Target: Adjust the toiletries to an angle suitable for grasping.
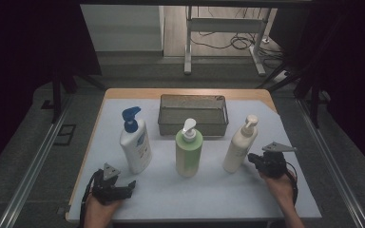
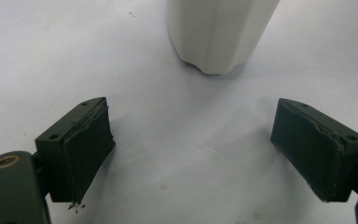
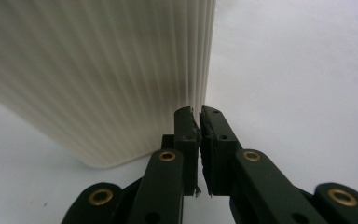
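Standing at the 4 o'clock side of the table [image 1: 123, 95], on the pale mat [image 1: 209, 190], a cream pump bottle [image 1: 240, 145], upright, ribbed wall close up in the right gripper view. Just at its 4 o'clock, nearly touching its lower wall, the right gripper [image 1: 253, 158], jaws pressed together with nothing between them, tips beside the ribbed side; contact with the bottle hard to tell. Behind it, the right hand [image 1: 280, 185] entering from 5 o'clock. At 7 o'clock on the mat, the left gripper [image 1: 132, 184], held in the left hand [image 1: 100, 209], jaws spread wide and empty, pointing toward 3 o'clock. Just beyond it, toward 12 o'clock, a white bottle with blue pump [image 1: 135, 142], upright, base seen ahead of the spread pads [image 2: 86, 149] in the left gripper view, clearly apart from them. At the mat's centre, between the two other bottles, a green pump bottle [image 1: 189, 152], upright. Past it at 12 o'clock, a grey mesh basket [image 1: 192, 127], nothing visible inside, near the far edge of the table.
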Demonstrator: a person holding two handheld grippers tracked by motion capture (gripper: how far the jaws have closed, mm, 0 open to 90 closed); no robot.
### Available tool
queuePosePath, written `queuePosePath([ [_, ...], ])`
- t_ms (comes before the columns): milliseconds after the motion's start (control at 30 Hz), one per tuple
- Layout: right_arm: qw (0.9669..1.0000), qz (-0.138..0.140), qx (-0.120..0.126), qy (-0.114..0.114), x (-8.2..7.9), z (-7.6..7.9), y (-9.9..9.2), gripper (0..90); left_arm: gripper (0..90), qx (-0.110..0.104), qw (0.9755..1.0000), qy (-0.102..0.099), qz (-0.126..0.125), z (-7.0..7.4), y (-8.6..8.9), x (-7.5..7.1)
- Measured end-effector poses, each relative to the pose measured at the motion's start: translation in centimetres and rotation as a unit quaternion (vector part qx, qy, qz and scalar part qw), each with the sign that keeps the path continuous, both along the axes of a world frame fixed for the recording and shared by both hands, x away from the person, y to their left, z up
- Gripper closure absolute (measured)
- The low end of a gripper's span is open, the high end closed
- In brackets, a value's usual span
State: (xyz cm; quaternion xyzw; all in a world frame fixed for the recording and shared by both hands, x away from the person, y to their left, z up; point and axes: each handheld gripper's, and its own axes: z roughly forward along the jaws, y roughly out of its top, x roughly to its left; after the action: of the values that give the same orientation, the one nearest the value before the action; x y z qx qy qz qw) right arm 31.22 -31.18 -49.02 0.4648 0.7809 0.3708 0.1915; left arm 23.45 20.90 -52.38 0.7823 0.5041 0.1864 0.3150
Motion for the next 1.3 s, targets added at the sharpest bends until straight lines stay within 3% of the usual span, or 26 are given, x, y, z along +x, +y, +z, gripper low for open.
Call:
queuePosePath([
  [133, 1.0, -0.005, -0.008, 0.0, 0.4, -0.1, 0.1, 86.2, 12.0, 0.0, 1.0, 0.0, 0.0, 0.0, 0.0, 0.0],
  [233, 1.0, -0.005, 0.001, 0.003, 0.6, -0.2, 0.0, 86.7, 12.0, 0.0, 1.0, 0.0, 0.0, 0.0, 0.0, 0.0],
  [900, 0.9999, 0.0, 0.002, 0.01, 2.8, -0.9, 1.5, 84.4, 12.0, 0.0, 1.0, 0.0, 0.0, 0.0, 0.0, 0.0],
  [1033, 0.9999, 0.005, 0.008, 0.012, 2.2, -0.8, 1.4, 83.8, 11.9, 0.0, 1.0, 0.0, 0.0, 0.0, 0.0, 0.0],
  [1300, 0.9996, 0.024, 0.012, 0.007, -0.5, 0.1, 1.3, 85.1, 11.9, 0.001, 1.0, 0.0, 0.0, 0.0, 0.0, 0.0],
])
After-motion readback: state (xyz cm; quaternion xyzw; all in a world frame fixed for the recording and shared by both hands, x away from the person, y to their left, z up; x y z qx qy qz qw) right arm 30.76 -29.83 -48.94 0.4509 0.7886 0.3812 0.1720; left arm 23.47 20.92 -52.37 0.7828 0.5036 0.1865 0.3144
